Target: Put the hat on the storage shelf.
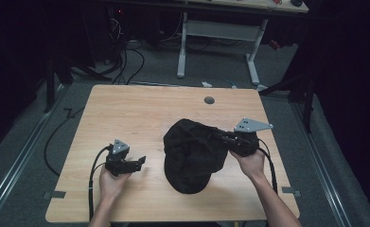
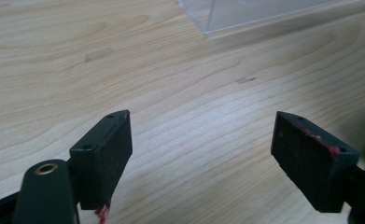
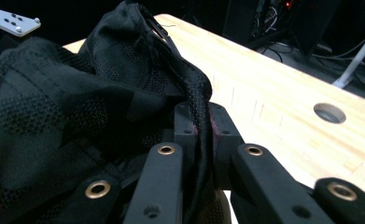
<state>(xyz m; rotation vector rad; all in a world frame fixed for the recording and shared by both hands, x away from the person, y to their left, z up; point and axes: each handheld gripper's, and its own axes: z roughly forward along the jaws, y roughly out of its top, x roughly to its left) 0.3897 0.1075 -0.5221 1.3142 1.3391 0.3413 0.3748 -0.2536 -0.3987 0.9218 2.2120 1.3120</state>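
Right gripper (image 1: pixel 224 137) was pinching a fold of the black cloth (image 1: pixel 192 153); in the right gripper view the jaws were pressed together on a thin seam of fabric (image 3: pixel 200 122). The grip sat at the cloth's right edge, probably so the rest could hang free and be lifted or shaken out. The cloth, a mesh-textured dark garment or bag, lay bunched right of centre on the table (image 1: pixel 140 109), its right side raised toward the gripper, its near end still on the wood.

Left gripper (image 1: pixel 140 161) rested low at the near left, jaws spread with nothing between them, only bare wood beneath (image 2: pixel 199 154). It was well apart from the cloth, likely waiting to take a second edge.

Surroundings: a round hole (image 1: pixel 209 100) in the far part of the table; a clear plastic piece (image 2: pixel 245 14) at the top of the left gripper view. Nothing stood between the left gripper and the cloth. Cables trailed from both grippers.
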